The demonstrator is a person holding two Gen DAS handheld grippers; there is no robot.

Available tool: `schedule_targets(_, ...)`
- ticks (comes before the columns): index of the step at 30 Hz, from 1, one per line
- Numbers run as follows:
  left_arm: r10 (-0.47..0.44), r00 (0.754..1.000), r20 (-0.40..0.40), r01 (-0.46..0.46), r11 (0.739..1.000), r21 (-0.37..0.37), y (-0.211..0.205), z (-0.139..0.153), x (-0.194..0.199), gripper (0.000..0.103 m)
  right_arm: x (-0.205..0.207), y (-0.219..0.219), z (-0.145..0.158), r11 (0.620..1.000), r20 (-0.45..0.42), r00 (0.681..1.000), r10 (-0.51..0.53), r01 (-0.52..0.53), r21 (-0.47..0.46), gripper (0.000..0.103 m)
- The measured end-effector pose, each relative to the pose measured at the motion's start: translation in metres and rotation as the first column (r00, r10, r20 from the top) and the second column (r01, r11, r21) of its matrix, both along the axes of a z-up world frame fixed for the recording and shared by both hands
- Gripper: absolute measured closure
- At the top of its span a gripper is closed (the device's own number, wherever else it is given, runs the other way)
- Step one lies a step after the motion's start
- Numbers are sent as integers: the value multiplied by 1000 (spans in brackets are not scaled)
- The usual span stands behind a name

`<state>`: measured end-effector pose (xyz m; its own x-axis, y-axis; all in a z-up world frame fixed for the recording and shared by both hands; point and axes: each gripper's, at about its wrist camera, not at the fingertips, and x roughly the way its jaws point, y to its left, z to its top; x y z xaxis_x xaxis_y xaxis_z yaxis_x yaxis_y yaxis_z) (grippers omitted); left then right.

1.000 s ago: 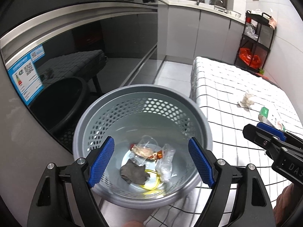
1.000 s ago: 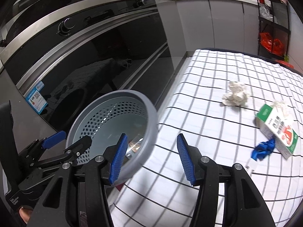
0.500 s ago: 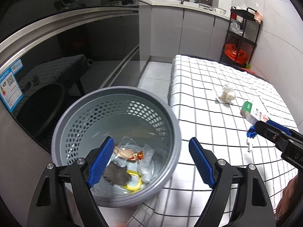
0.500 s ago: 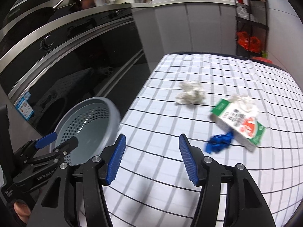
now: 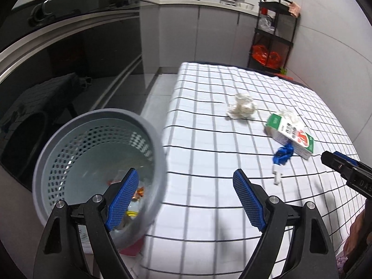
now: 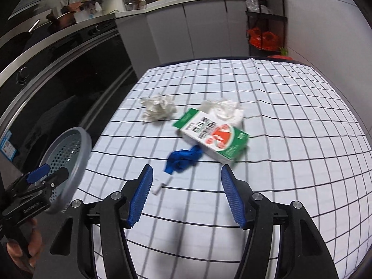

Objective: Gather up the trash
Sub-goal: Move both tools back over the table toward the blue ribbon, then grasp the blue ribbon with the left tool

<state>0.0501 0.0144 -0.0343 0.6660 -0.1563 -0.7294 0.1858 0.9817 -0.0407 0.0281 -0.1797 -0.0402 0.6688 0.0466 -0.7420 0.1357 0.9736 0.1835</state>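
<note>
A grey perforated basket with wrappers and scraps in it stands left of the checked table. My left gripper hangs open and empty, its left finger over the basket's rim. On the cloth lie a crumpled tissue, a green-and-white carton with a second white wad behind it, a blue scrap and a small white stick. My right gripper hovers just short of the blue scrap. Its jaws are opening and its pads touch nothing.
A dark oven front runs along the left behind the basket. Grey cabinets and a black shelf rack with red bags stand beyond the table's far end. A hand holds the left gripper beside the basket.
Both views have swung right, away from the basket and toward the trash on the table. The right gripper's jaws have widened and now sit close to the blue scrap.
</note>
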Motion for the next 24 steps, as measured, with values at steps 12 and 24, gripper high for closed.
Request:
schedule_targets(12, -103, 994, -36, 103, 995, -1, -65, -18, 7, 20, -3, -36, -13, 999, -26, 998, -51, 51, -2, 43)
schedule_targets(24, -199, 975, -100, 201, 980, 6, -125, -44, 27, 19, -5, -66, -12, 995, -30, 995, -98, 99, 32, 43)
